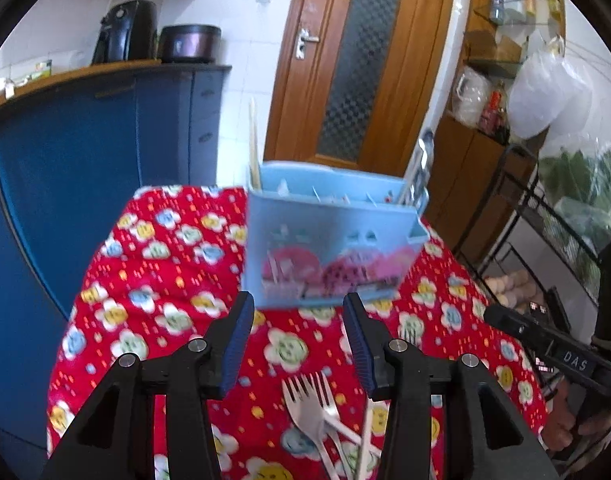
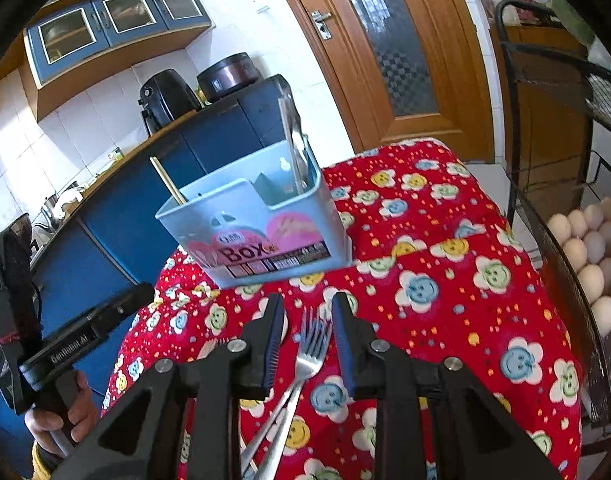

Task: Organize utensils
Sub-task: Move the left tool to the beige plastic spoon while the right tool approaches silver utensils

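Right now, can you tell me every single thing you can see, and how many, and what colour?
Box: one, light blue with pink pictures, standing on the table.
Chopsticks: pale wood, upright at one end of the box; number unclear.
Metal utensils: silver, upright at the other end of the box; number unclear.
Forks: at least two, silver, lying loose on the tablecloth near the grippers.
Tablecloth: one, red with flower faces, covering the table.
Eggs: many, pale, in a black wire rack beside the table.
Door: one, brown wood, behind the table.
Left gripper: black with blue pads, open, empty.
Right gripper: black with blue pads, open, above a fork.
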